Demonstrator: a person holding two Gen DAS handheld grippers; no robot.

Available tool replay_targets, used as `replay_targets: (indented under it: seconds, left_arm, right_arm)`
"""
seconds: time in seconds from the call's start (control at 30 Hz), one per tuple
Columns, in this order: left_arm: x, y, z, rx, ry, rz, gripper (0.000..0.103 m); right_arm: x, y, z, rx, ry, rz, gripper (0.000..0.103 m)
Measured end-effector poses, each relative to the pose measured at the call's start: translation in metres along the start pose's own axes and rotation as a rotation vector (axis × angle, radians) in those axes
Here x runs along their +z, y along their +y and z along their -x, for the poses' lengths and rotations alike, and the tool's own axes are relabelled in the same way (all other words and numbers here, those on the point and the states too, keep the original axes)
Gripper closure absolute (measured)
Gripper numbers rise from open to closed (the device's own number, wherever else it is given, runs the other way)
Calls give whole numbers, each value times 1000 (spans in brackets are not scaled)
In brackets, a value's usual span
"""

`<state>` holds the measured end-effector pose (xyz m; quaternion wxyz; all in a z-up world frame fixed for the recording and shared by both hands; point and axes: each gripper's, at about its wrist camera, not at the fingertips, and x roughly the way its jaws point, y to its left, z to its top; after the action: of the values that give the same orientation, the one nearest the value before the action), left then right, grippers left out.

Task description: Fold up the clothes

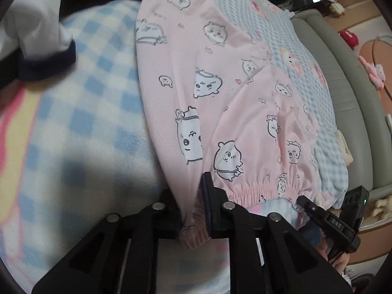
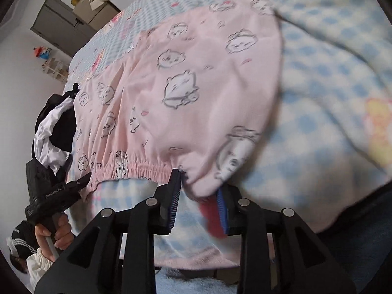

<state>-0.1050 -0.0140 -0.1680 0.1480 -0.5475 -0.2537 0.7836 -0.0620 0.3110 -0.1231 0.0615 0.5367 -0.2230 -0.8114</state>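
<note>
A pink garment point(image 1: 220, 78) printed with cartoon animals lies spread on the bed, its elastic waistband point(image 1: 259, 191) nearest me. My left gripper point(image 1: 193, 210) is shut on one corner of the waistband. In the right wrist view the same garment point(image 2: 196, 78) shows, and my right gripper point(image 2: 199, 196) has its jaws set around the other waistband corner with a gap still showing; the cloth lies between the blue pads point(image 2: 174, 203). Each gripper shows at the edge of the other's view: the right one point(image 1: 325, 218), the left one point(image 2: 58, 193).
A blue-and-white checked fleece blanket point(image 1: 80, 122) covers the bed under the garment. A white and dark garment point(image 1: 41, 36) lies at the far left. The grey bed frame point(image 1: 352, 98) runs along the right. A grey cabinet point(image 2: 63, 24) stands against the wall.
</note>
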Motion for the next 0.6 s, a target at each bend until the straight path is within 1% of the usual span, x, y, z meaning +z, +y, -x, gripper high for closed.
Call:
replay_targets:
  seconds: [0.07,0.17,0.23,0.33,0.43,0.6]
  left_arm:
    - [1,-13,13,-12,-20,-59,98]
    - [-1,-25,33,-49,-25,-114,98]
    - [-5,-30,44,-58,-18,-134,98]
    - [-15,-34,54,-85,-7,-138,98]
    - [-27,-33,57,-97,10,-144,98]
    - [-37,-13,58,-107,36,-130,96]
  right_arm:
    - [-8,2,4,-26,-2,1,95]
    - [-16,16,36,-10,-53,48,96]
    - [-21,22,57,22,-81,68,96]
    - [-31,23,81,38,-107,79,96]
    - [-43,11,89,49,-89,54,96]
    - [-68,-4,69,6,-17,12,95]
